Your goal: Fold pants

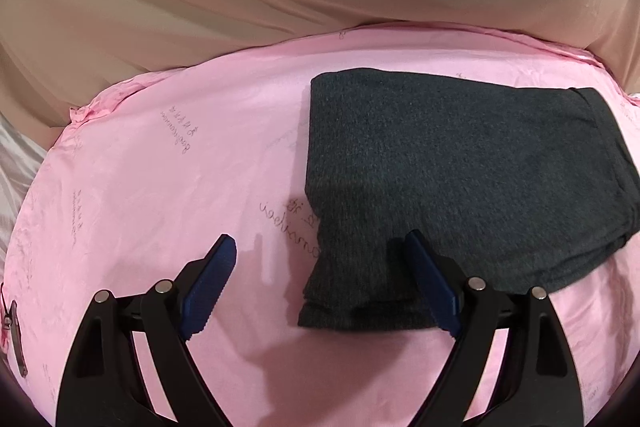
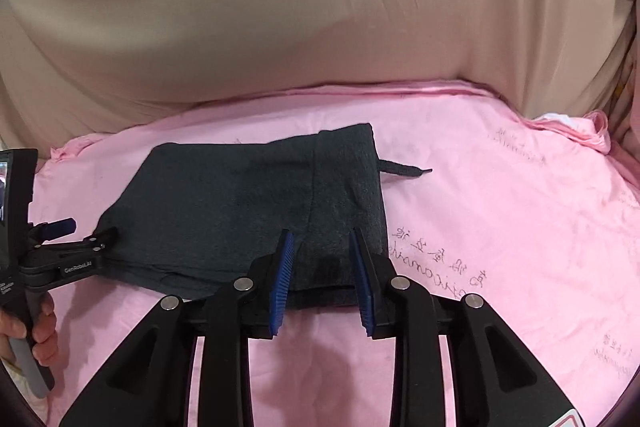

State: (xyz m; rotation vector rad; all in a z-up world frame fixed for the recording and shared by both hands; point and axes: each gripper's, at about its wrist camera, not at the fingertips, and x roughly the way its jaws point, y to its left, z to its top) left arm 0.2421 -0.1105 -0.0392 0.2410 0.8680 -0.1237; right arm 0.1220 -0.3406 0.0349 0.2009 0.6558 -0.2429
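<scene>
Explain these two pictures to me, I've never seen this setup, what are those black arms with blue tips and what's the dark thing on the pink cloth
No robot here: a person's hand holds a pair of tongs, one in each hand, each with a camera looking along its blue pads. One picture is from the left tongs, the other from the right tongs. The dark thing is folded grey pants lying on a pink sheet, a drawstring poking out. Both tongs hover open over the near edge; nothing is gripped.
</scene>
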